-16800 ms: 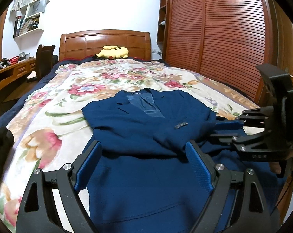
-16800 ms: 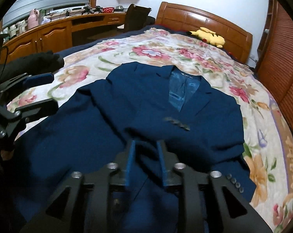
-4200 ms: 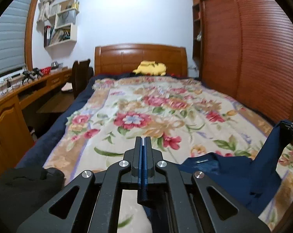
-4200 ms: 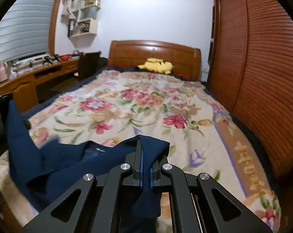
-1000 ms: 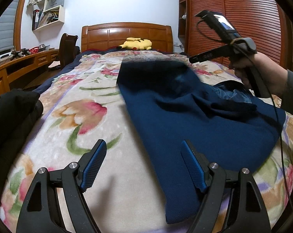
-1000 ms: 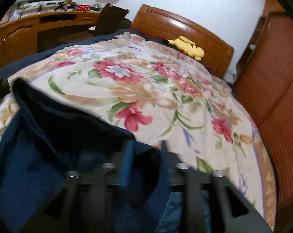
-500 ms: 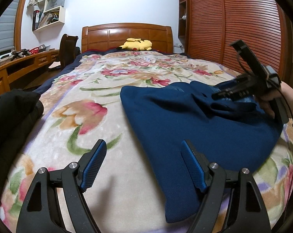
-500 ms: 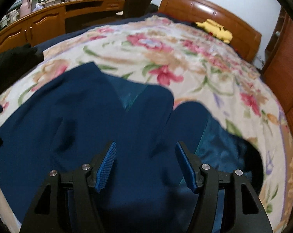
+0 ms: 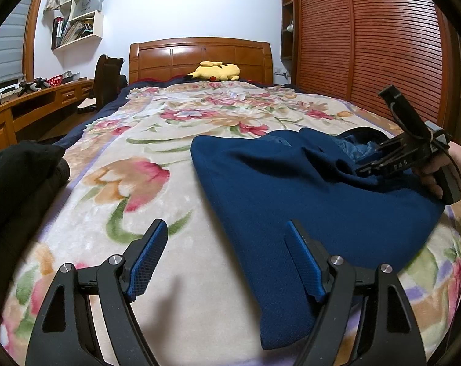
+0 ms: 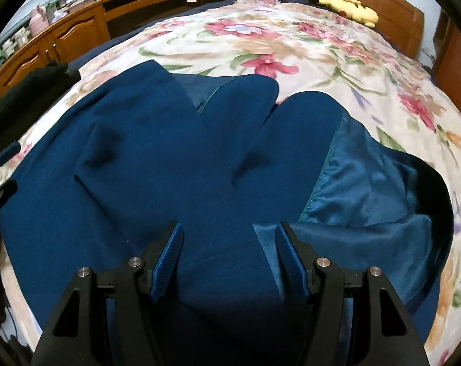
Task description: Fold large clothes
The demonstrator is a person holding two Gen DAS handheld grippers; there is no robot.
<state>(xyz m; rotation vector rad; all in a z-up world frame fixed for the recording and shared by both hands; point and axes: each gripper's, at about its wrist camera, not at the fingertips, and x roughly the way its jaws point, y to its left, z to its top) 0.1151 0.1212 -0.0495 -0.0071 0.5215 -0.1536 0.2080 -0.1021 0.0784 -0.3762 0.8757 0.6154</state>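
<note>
Bedroom with a big wooden bed (image 9: 200, 52), and its flowery cream blanket (image 9: 132, 183) is the work top. Just over the blanket, the left gripper (image 9: 227, 256) has its blue pads wide apart with nothing between them. To its right, touching nothing of it, lies the dark blue woollen jacket (image 9: 306, 189), folded over into a thick pile.

Over the jacket hangs the right gripper (image 10: 229, 256). Its jaws have just been closing a little, but they are open, with jacket cloth under the gap and no pinch yet. Right of it the shiny blue lining (image 10: 368, 183) shows.

I think the jacket is soft, floppy and a bit heavy. The lining looks slippery, so grab a thick woolly edge instead.

Far ahead sits a yellow plush toy (image 9: 213, 71).
</note>
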